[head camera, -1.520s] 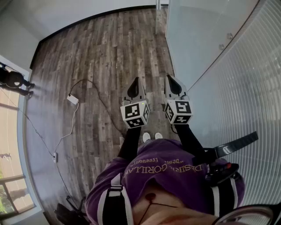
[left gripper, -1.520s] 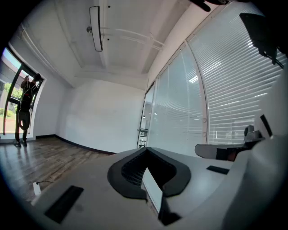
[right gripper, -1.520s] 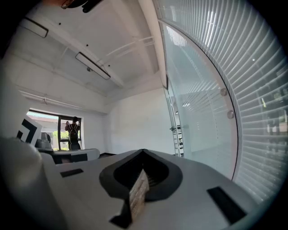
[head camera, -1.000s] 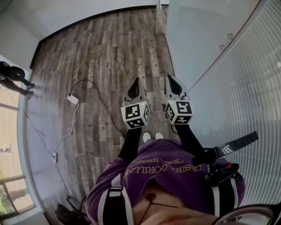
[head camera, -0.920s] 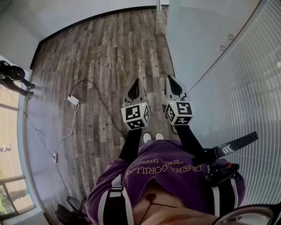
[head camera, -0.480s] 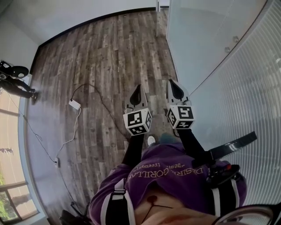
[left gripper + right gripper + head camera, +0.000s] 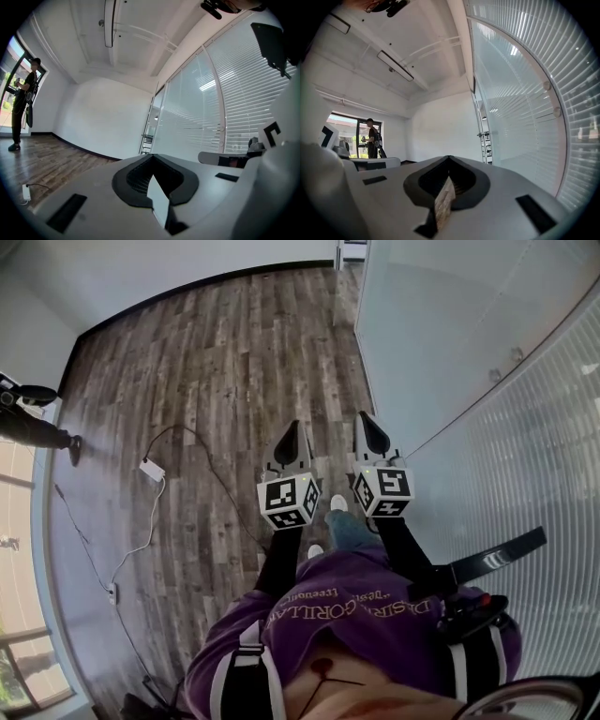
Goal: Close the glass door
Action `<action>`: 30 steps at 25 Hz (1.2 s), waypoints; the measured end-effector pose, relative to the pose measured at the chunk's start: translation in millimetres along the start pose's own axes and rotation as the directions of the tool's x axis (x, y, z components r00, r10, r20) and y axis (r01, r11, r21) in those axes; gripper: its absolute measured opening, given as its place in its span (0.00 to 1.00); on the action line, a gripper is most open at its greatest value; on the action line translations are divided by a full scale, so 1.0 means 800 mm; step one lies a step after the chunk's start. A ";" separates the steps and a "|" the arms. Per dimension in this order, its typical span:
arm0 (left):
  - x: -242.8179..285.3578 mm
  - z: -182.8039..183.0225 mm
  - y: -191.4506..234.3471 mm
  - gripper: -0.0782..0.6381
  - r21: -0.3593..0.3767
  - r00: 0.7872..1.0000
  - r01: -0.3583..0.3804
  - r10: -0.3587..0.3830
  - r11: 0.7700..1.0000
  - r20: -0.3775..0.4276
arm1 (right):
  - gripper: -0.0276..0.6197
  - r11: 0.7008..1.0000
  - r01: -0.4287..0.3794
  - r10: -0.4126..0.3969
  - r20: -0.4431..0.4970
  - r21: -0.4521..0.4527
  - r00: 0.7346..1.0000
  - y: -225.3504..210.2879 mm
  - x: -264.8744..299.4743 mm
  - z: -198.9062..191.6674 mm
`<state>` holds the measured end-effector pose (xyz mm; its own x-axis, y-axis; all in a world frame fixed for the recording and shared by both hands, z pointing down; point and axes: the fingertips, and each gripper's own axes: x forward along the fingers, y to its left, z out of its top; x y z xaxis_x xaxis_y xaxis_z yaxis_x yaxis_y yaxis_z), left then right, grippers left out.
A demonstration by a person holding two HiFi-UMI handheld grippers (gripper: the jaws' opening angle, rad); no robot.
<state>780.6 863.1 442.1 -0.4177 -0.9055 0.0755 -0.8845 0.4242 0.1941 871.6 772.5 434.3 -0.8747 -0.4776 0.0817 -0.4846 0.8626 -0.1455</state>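
The left gripper (image 7: pixel 292 427) and right gripper (image 7: pixel 365 418) are staying closed and empty, pointing level ahead, side by side. They are advancing together over the wood floor (image 7: pixel 216 352). The white plug box (image 7: pixel 150 468) and its cable (image 7: pixel 202 451) are sliding back toward the person, and 1 shoe (image 7: pixel 338 503) is now showing between the 2 grippers, mid-step. The glass door (image 7: pixel 422 334) is standing ahead and to the right, well apart from both grippers, its 2 round fittings (image 7: pixel 513 355) drifting nearer. The person is evidently walking up to the door. Neither gripper is touching it yet, so the closing itself is likely still to come.
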 end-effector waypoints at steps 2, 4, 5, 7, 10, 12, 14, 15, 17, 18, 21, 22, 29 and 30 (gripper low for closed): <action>0.030 0.005 -0.004 0.11 0.005 1.000 0.014 -0.014 1.000 0.003 | 0.04 1.000 -0.018 0.018 0.008 -0.005 1.000 -0.012 0.026 0.009; 0.061 0.014 -0.008 0.11 0.021 1.000 0.011 -0.011 1.000 0.011 | 0.04 0.999 -0.032 0.032 0.010 -0.010 0.999 -0.025 0.051 0.016; 0.076 0.018 -0.009 0.11 0.029 1.000 0.007 -0.007 1.000 0.014 | 0.04 0.999 -0.037 0.037 0.008 -0.010 0.999 -0.032 0.064 0.018; 0.103 0.025 -0.008 0.11 0.032 1.000 -0.004 0.004 0.999 0.017 | 0.04 0.999 -0.046 0.046 0.002 -0.010 0.999 -0.045 0.088 0.023; 0.136 0.030 -0.005 0.11 0.027 1.000 -0.027 0.027 0.999 0.016 | 0.04 0.998 -0.059 0.059 -0.002 -0.013 0.998 -0.065 0.117 0.032; 0.157 0.032 -0.005 0.11 0.026 0.999 -0.042 0.041 0.999 0.015 | 0.04 0.998 -0.064 0.064 -0.003 -0.015 0.998 -0.080 0.135 0.037; 0.176 0.033 -0.004 0.11 0.025 0.999 -0.050 0.049 0.998 0.015 | 0.04 0.998 -0.065 0.065 -0.008 -0.016 0.998 -0.093 0.152 0.039; 0.183 0.032 -0.003 0.11 0.023 0.999 -0.053 0.052 0.998 0.014 | 0.04 0.998 -0.065 0.065 -0.012 -0.014 0.998 -0.099 0.159 0.037; 0.196 0.027 0.000 0.11 0.018 0.998 -0.060 0.060 0.998 0.008 | 0.04 0.998 -0.068 0.068 -0.025 -0.010 0.997 -0.107 0.171 0.030; 0.201 0.023 0.001 0.11 0.014 0.998 -0.063 0.063 0.998 0.003 | 0.04 0.997 -0.071 0.071 -0.033 -0.008 0.997 -0.109 0.176 0.026; 0.217 0.016 0.006 0.11 0.009 0.998 -0.067 0.067 0.998 -0.009 | 0.04 0.997 -0.081 0.081 -0.048 -0.008 0.996 -0.114 0.193 0.019; 0.223 0.016 0.009 0.11 0.008 0.998 -0.068 0.068 0.998 -0.012 | 0.04 0.997 -0.082 0.082 -0.051 -0.007 0.995 -0.115 0.200 0.019; 0.281 0.031 0.049 0.11 0.014 0.999 -0.048 0.048 0.999 -0.015 | 0.04 0.997 -0.076 0.076 -0.056 0.002 0.996 -0.113 0.269 0.023; 0.292 0.035 0.055 0.11 0.018 0.999 -0.041 0.041 0.999 -0.015 | 0.04 0.997 -0.072 0.072 -0.053 0.004 0.996 -0.112 0.283 0.025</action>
<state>637.8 670.4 440.8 -0.4507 -0.8873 0.0982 -0.8702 0.4612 0.1734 717.0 583.8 446.1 -0.9061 -0.4046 0.1232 -0.4203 0.8940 -0.1550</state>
